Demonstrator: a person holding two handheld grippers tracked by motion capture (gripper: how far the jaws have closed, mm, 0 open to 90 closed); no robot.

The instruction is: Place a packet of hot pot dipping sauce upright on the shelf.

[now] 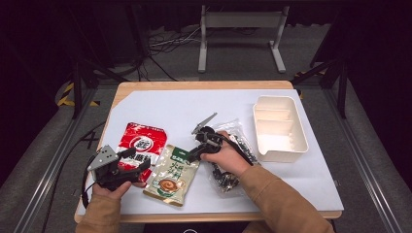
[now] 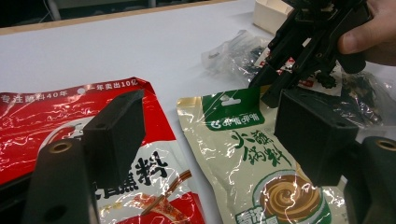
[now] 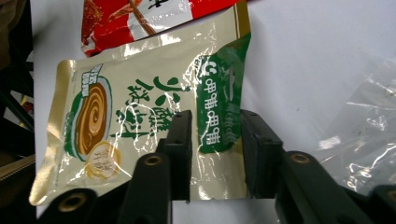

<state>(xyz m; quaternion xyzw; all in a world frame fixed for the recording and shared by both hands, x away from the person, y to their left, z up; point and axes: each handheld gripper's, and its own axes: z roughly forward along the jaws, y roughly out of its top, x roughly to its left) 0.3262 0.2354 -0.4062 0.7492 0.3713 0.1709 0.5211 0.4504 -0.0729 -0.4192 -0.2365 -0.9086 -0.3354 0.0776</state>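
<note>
At table centre, your right gripper straddles the green top edge of the beige foil sauce pouch, jaws half-closed, not clamped, so lifting remains; left gripper waits wide open, empty.

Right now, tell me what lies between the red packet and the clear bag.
The beige and green sauce packet lies between the red packet and the clear bag, seen in the high view.

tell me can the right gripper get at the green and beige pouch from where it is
Probably yes. The right gripper sits at the top edge of the green and beige pouch, and in the right gripper view its jaws straddle the pouch's green header with nothing between. Whether the pads press it yet is unclear.
</note>
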